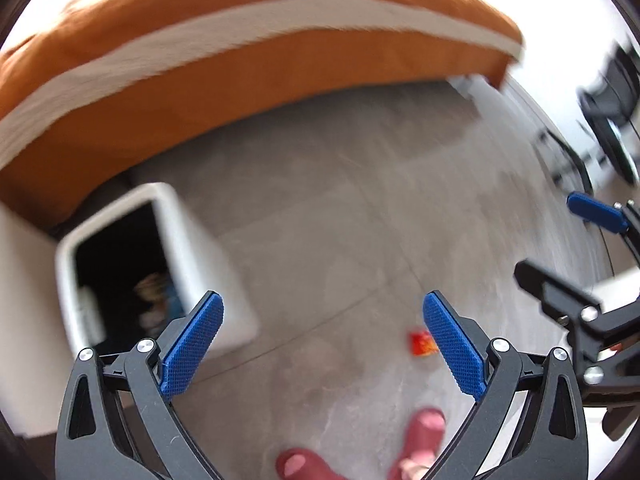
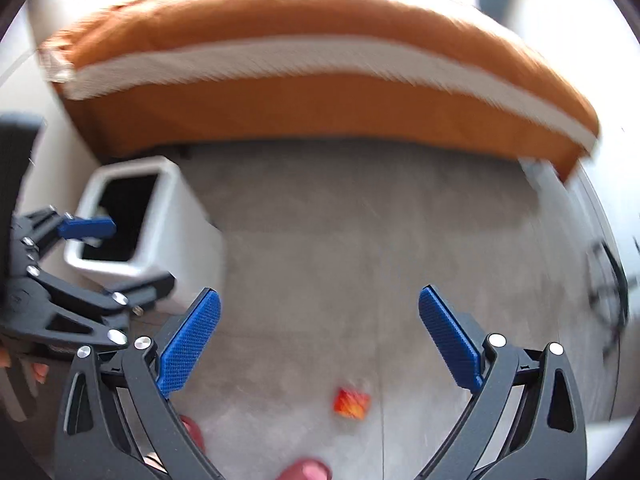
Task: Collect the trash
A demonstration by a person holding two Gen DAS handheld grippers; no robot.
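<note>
A small red-orange wrapper (image 1: 421,343) lies on the grey floor, just left of my left gripper's right pad; in the right wrist view the wrapper (image 2: 351,402) lies low between the fingers. A white bin (image 1: 208,264) with a dark inside stands at the left, some trash inside it (image 1: 154,296); it also shows in the right wrist view (image 2: 176,236). My left gripper (image 1: 322,344) is open and empty above the floor. My right gripper (image 2: 319,340) is open and empty. Each gripper shows at the edge of the other's view.
A bed with an orange cover and a white stripe (image 1: 256,40) runs across the far side (image 2: 320,52). The grey tiled floor (image 1: 360,200) lies between bed and grippers. Pink slippers (image 1: 424,428) show at the bottom. Dark furniture (image 1: 612,120) stands at the right.
</note>
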